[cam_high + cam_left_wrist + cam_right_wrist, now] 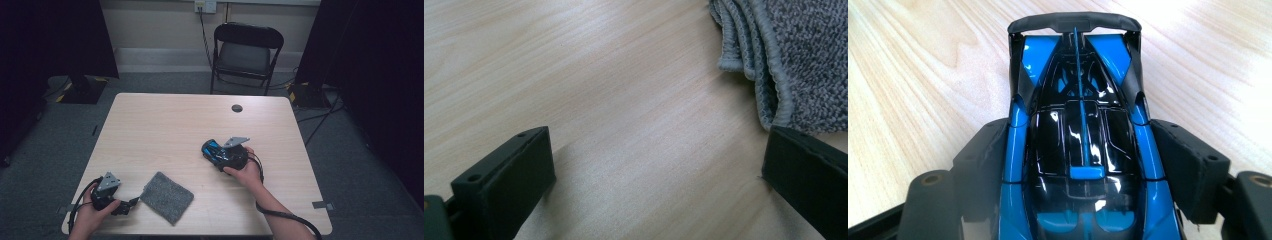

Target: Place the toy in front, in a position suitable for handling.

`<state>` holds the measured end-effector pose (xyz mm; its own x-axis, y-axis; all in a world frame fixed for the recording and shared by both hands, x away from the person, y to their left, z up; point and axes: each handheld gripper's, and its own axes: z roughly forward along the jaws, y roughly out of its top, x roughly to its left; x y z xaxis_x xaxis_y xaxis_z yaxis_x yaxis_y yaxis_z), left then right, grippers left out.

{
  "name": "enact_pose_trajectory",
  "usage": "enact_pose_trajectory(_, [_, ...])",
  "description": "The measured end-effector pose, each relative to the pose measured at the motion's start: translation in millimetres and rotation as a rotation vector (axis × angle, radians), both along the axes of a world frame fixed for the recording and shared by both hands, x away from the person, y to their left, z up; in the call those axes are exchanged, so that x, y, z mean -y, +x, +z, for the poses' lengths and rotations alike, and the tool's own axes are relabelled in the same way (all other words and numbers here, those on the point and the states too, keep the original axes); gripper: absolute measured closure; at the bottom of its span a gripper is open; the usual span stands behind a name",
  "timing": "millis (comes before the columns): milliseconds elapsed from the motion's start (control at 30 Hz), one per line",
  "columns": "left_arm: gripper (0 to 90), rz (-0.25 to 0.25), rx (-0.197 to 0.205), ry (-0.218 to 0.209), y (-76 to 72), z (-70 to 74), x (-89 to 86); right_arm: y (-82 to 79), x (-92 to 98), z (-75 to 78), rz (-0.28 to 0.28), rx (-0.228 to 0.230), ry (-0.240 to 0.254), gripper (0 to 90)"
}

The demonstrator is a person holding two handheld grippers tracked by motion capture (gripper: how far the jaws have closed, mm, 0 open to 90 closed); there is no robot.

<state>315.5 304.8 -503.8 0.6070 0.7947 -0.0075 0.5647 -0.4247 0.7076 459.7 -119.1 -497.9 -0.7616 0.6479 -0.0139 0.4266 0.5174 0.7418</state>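
A: Setting: a light wooden table (165, 125) on grey carpet, with a black folding chair (246, 52) beyond its far edge, dark curtains at either side, and a small round black disc (237, 108) near the table's far edge.

B: And at the left?

A: Left gripper (131, 205), held in the left hand (92, 215) at the near left corner. In the left gripper view its jaws stand wide apart with bare wood between them; nothing is clamped. The grey cloth (167, 197) lies folded just beside it. In that view, one jaw tip sits at the stitched edge of the cloth (804, 55); whether they touch cannot be told.

B: Centre and right?

A: Right gripper (214, 151), held in the right hand (247, 172) right of the table's middle, well apart from the cloth. Its jaws press against both flanks of a blue and black toy car (1080, 145), gripping it. The car's rear wing points away from the gripper, over the wood. In the high view the car (212, 149) shows at the gripper's front, low over the table; whether its wheels rest on the surface cannot be told.
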Motion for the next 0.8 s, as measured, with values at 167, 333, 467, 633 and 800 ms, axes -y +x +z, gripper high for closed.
enact_pose_trajectory(167, [0.0, 0.0, 0.0, -0.001, 0.0, 0.0, 0.1, -1.9, -1.8, -0.6, -0.027, -0.001, 0.003, 25.8])
enact_pose_trajectory(333, [0.0, 0.003, 0.0, -0.001, -0.2, 0.0, 0.2, -0.9, 2.1, 4.2, -0.022, -0.023, 0.015, 19.2])
enact_pose_trajectory(467, [0.0, 0.002, 0.0, 0.0, -0.1, 0.0, 0.2, -5.2, 6.5, 13.3, 0.0, -0.013, 0.007, 18.7])
enact_pose_trajectory(633, [0.0, 0.001, 0.0, 0.0, -0.1, 0.0, 0.2, -16.9, 27.6, 20.1, 0.013, -0.019, 0.013, 18.1])
enact_pose_trajectory(800, [0.0, 0.002, 0.0, -0.001, -0.1, 0.0, 0.2, -28.8, 46.9, 18.3, 0.001, -0.019, 0.028, 17.2])
